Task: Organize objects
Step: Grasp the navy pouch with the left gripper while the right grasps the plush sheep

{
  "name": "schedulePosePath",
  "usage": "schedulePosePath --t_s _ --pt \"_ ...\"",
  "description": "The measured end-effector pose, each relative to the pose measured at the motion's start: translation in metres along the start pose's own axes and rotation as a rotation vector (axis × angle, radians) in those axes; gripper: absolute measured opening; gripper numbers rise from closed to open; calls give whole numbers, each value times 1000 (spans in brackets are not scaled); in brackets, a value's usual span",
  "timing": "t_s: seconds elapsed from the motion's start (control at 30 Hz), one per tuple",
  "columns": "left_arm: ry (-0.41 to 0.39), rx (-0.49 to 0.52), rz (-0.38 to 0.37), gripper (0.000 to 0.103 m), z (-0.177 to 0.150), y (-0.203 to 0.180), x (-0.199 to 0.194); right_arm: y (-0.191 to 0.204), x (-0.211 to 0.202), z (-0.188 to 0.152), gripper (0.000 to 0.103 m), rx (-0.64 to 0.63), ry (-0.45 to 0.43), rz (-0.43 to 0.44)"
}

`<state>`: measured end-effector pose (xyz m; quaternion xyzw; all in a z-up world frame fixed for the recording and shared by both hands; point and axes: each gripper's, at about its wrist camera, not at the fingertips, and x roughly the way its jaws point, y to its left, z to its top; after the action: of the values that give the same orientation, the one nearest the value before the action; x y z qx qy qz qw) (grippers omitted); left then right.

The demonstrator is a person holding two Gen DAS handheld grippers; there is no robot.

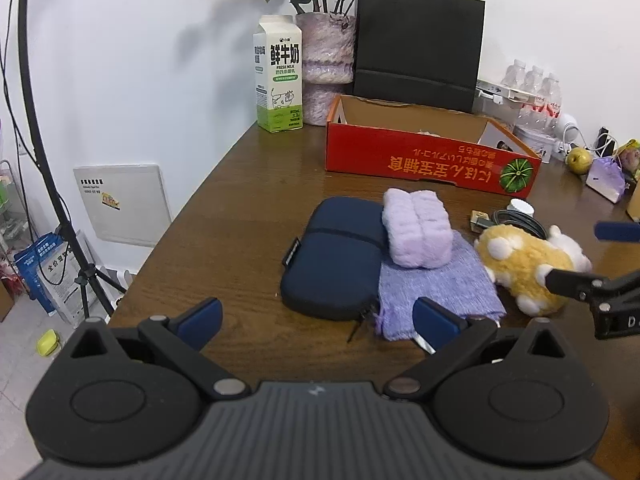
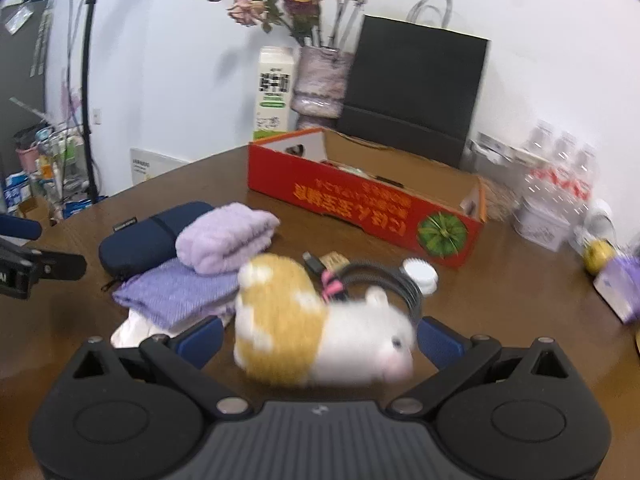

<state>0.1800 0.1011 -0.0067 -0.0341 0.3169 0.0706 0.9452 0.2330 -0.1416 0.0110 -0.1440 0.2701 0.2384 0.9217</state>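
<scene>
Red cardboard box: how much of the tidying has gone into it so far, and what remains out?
Done: the red cardboard box already holds a few items, too hidden to identify. In hand: the open right gripper straddles the plush hamster, not visibly clamped. Left: navy pouch, fluffy lilac roll, purple cloth, coiled cable and white jar on the table. The left gripper is open, empty.

Right gripper (image 2: pixel 320 336) spread wide, blue fingers either side of a plush toy (image 2: pixel 320 328), yellow and white, blurred; contact unclear. Behind the toy: coiled black cable (image 2: pixel 384 280) and a white round lid (image 2: pixel 420 274). Left of it, purple cloth (image 2: pixel 180 292), fluffy lilac towel (image 2: pixel 226 240), navy pouch (image 2: pixel 148 234). Red cardboard box (image 2: pixel 360 204) farther back on the brown table (image 2: pixel 500 312).
</scene>
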Motion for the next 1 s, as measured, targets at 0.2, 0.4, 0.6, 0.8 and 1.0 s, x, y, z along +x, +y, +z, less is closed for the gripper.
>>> schedulePosePath --t_s 0.2,0.4,0.6,0.8,1.0 --pt "17 -12 3 103 3 4 14 1 38 21 103 -81 53 28" --pt "43 -22 14 103 3 8 30 2 56 20 93 -123 88 77" --pt "51 42 35 103 20 -5 58 2 54 12 90 -139 79 83" --pt "84 63 26 102 27 -15 91 3 45 10 67 -137 95 120" --pt "68 62 -28 73 22 -14 88 8 40 10 65 -136 107 111"
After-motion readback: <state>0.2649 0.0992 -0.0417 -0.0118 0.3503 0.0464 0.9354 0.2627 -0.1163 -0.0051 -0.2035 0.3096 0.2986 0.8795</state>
